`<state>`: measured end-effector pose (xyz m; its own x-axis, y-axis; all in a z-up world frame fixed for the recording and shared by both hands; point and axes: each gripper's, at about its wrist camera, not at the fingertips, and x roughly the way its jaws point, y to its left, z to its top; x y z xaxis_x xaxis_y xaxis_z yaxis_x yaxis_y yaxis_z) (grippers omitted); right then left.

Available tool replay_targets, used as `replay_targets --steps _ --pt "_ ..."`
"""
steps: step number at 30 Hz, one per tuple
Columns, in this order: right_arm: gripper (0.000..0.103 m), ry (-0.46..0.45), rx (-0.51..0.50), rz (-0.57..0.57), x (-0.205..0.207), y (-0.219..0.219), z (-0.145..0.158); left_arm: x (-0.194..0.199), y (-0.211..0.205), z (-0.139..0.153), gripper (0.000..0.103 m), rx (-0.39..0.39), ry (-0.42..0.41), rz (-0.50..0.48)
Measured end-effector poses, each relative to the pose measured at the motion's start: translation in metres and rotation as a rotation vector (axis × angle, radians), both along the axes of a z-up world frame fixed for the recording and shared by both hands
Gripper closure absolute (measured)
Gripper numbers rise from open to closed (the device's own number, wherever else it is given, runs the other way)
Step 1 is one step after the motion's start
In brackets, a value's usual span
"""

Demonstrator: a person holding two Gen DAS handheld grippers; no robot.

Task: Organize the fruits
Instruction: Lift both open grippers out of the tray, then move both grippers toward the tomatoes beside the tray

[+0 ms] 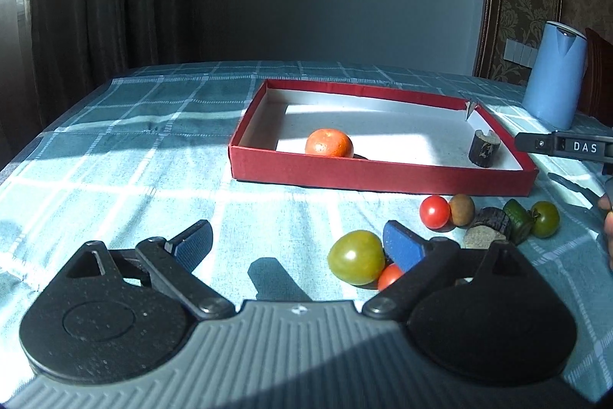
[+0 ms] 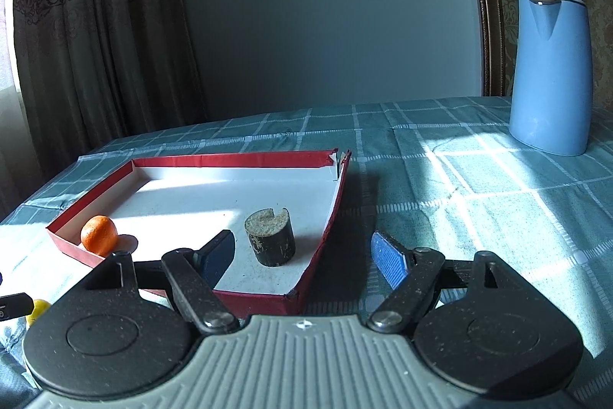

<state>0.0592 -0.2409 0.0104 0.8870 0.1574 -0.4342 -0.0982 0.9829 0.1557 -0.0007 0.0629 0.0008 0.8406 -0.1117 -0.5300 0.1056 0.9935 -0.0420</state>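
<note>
writing: white "DAS" on black bar of right gripper (image 1: 567, 145), seen from left wrist view
left gripper (image 1: 297, 242): jaws apart, empty, blue ribbed pads; right finger just beside green tomato (image 1: 356, 257)
right gripper: jaws apart, empty, straddling red box's near corner
red box (image 2: 312, 269): shallow cardboard, white inside, far right corner torn
in box: round orange (image 2: 99, 234); dark cylinder (image 2: 270, 240), upright, notched top
loose fruit: red tomato (image 1: 434, 211), brown fruit (image 1: 461, 210), near box front wall on the checked cloth (image 1: 153, 156)
kettle (image 2: 549, 71): blue plastic, upright
</note>
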Motion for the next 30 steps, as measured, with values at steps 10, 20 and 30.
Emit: replay_targets --steps 10,20,30 --pt "0.025 0.003 -0.016 0.011 0.000 0.003 -0.001 0.025 0.006 -0.010 0.004 -0.097 0.145 -0.042" --pt "0.025 0.007 -0.056 0.016 -0.002 0.008 -0.001 0.018 0.024 -0.007 0.007 -0.172 0.144 0.012" --pt "0.025 0.012 -0.071 0.032 -0.011 0.005 0.002 0.009 0.009 -0.005 0.007 -0.067 0.109 -0.023"
